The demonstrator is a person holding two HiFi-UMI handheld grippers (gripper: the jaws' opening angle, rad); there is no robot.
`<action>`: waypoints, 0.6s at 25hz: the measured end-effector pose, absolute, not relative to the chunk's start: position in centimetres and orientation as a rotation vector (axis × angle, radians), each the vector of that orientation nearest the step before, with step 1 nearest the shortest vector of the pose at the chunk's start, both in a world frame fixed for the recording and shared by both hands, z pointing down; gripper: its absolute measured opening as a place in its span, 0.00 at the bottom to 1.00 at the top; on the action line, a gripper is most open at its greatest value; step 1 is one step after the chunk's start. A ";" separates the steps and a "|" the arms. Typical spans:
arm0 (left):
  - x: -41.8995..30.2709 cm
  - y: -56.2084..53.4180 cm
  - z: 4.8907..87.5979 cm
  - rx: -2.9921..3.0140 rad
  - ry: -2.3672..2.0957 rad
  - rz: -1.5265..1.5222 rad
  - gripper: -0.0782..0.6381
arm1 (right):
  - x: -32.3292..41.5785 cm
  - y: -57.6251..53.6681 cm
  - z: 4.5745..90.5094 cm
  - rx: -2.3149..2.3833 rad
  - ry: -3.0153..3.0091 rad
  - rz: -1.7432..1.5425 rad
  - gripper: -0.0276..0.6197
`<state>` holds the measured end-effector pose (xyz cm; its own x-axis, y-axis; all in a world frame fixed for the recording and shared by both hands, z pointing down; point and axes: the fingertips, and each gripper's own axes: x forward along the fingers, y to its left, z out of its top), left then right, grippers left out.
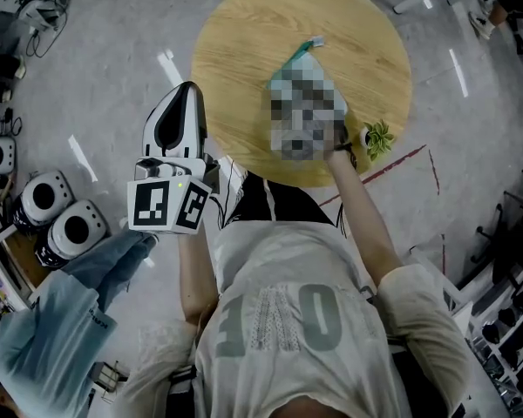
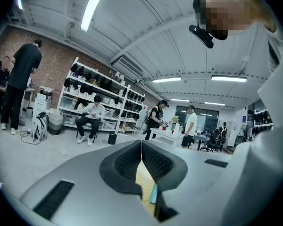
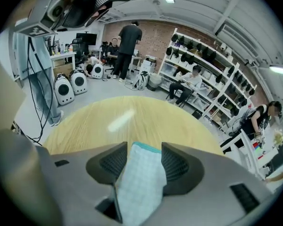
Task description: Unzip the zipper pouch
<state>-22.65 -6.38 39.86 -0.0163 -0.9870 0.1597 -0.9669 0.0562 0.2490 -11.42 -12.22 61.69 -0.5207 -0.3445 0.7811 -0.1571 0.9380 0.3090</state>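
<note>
The zipper pouch (image 1: pixel 298 62), pale checked cloth with a teal edge, lies on the round wooden table (image 1: pixel 244 42). A mosaic patch covers its near part and the right gripper in the head view. In the right gripper view the pouch (image 3: pixel 141 182) lies between the wide-apart jaws of my right gripper (image 3: pixel 144 146), its teal end pointing away over the table (image 3: pixel 108 121). I cannot see the zipper pull. My left gripper (image 1: pixel 189 87) is held off the table's left edge, away from the pouch. Its jaws (image 2: pixel 141 144) are shut with nothing between them.
A small potted plant (image 1: pixel 379 138) stands at the table's near right edge. White round devices (image 1: pixel 44 200) sit on the floor at the left, beside a blue garment (image 1: pixel 61 312). Shelves (image 3: pixel 203 65) and several people fill the room beyond the table.
</note>
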 end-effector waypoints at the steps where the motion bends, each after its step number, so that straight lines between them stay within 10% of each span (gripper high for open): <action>1: -22.6 -6.6 39.3 1.987 -2.051 -0.107 0.15 | -11.4 -12.6 60.7 0.370 -2.128 -0.258 0.38; 15: -18.6 -9.8 29.0 2.266 -2.096 -0.215 0.15 | -6.4 -18.9 35.3 1.011 -2.587 -0.229 0.26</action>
